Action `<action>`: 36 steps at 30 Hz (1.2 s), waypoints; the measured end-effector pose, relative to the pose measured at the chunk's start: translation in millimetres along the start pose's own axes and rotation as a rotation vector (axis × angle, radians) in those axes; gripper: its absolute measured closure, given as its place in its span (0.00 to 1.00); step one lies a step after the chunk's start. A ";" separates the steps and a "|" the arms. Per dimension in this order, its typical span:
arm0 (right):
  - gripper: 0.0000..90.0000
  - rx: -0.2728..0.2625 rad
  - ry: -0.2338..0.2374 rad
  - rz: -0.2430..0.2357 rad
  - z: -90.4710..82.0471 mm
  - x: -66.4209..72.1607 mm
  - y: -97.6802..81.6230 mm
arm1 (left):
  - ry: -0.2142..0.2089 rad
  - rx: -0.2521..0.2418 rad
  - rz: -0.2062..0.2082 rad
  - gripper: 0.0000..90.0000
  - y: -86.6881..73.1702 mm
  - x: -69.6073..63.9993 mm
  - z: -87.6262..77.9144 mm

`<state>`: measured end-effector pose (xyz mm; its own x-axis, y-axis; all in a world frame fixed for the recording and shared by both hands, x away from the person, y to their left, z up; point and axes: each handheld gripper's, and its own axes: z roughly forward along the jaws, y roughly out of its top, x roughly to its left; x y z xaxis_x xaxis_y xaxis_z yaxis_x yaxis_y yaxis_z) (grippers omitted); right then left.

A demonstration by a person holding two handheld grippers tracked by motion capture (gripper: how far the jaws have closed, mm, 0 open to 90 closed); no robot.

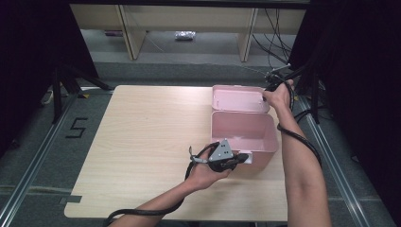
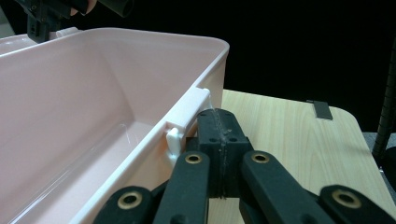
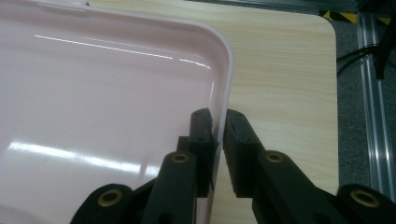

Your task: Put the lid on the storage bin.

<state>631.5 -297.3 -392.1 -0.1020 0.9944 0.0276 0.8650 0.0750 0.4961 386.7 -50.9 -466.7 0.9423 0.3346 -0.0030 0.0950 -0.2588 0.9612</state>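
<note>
A pink plastic box (image 1: 243, 128) stands open on the right half of the wooden table (image 1: 151, 127), its lid (image 1: 238, 98) tipped back behind it. My left gripper (image 1: 248, 157) is at the box's front wall, jaws shut. In the left gripper view, the left gripper (image 2: 218, 117) has its tips just under the white latch (image 2: 189, 109) on the box's (image 2: 70, 93) rim. My right gripper (image 1: 266, 96) is at the lid's right edge. In the right gripper view, the right gripper (image 3: 218, 125) straddles the lid's (image 3: 93, 93) rim, one pad inside and one outside, closed onto it.
The box interior is bare. Light wood table (image 3: 285, 70) extends past the lid, with a rounded corner. A metal rail (image 3: 373, 116) and cables run along the floor beside the table. Shelving legs (image 1: 130, 38) stand behind it, and dark curtains hang at both sides.
</note>
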 end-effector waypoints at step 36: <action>0.97 -0.013 0.006 0.026 -15.8 0.8 4.1 | -0.002 0.007 -0.008 1.00 -0.2 -1.9 -0.6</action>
<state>627.1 -297.4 -376.3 -0.0824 0.9955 0.0462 0.8611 0.0478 0.5062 384.7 -50.9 -466.7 0.9420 0.3353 -0.0116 0.1052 -0.2626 0.9592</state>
